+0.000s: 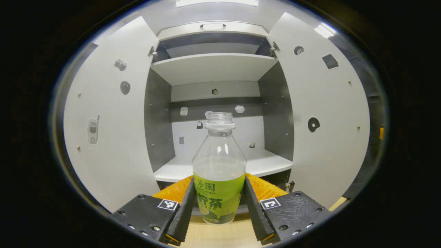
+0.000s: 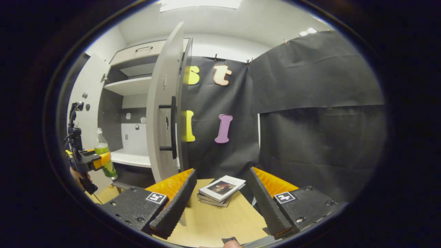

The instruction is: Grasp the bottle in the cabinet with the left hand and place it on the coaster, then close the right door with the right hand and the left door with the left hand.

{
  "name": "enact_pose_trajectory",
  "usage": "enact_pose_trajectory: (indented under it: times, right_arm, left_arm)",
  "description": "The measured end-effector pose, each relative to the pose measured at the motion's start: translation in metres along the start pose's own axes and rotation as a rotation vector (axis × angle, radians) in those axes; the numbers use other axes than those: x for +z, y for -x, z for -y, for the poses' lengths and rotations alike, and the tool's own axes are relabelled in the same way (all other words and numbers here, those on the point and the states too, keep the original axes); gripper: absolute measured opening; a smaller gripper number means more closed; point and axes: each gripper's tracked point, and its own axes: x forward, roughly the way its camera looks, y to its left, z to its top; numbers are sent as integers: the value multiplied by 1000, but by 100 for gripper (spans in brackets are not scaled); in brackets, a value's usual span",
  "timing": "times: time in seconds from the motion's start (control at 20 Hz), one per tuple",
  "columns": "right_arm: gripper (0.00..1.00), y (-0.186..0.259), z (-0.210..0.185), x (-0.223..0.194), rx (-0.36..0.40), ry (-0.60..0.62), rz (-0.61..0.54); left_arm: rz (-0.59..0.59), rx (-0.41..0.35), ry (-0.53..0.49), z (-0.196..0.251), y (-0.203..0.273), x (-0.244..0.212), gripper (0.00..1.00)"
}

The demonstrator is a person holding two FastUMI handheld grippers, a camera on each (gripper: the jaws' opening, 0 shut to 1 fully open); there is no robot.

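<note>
My left gripper is shut on a clear bottle with a green label and no cap, held upright just in front of the open cabinet. Both cabinet doors stand open: the left door and the right door. In the right gripper view the same bottle shows at far left, held by the left gripper above the table edge. My right gripper is open over the wooden table, with the right door and its dark handle ahead to the left.
A small stack of books lies on the table beyond my right gripper's fingers. Black cloth walls the booth on the right. The cabinet has an upper shelf and a lower shelf.
</note>
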Motion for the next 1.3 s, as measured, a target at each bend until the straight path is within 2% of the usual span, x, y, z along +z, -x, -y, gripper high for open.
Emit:
enact_pose_trajectory:
  times: [0.25,0.3,0.35,0.5,0.55,0.6,0.75,0.85,0.95,1.0,1.2,1.25,1.3]
  right_arm:
    - [100,1,-10,-6,4,11,-7]
    - [99,1,-11,-6,0,15,-6]
    - [99,1,-11,-9,-5,20,-9]
    - [99,3,-12,-12,-23,32,-3]
    - [99,4,-14,-12,-25,33,2]
    - [99,5,-17,-11,-24,35,6]
    - [100,7,-22,-13,-22,31,5]
    - [99,8,-26,-18,-20,20,-8]
    - [100,9,-30,-21,-20,10,-26]
    - [99,9,-32,-23,-22,8,-31]
    - [98,9,-43,-27,-17,13,-49]
    - [99,8,-46,-30,-15,19,-56]
    - [99,8,-49,-30,-11,23,-62]
  left_arm:
    - [13,12,13,3,24,-26,72]
    - [20,15,14,4,29,-30,68]
    - [22,18,15,4,33,-35,71]
    - [15,30,23,4,46,-54,71]
    - [9,32,27,5,50,-61,68]
    - [6,35,26,5,53,-68,71]
    - [-1,41,16,7,64,-89,71]
    - [-21,40,7,9,71,-107,67]
    - [-36,33,6,12,76,-126,75]
    - [-46,30,-1,14,78,-135,71]
    - [-101,8,0,20,91,-177,72]
    - [-112,5,-5,21,93,-187,75]
    - [-124,1,-12,21,95,-197,71]
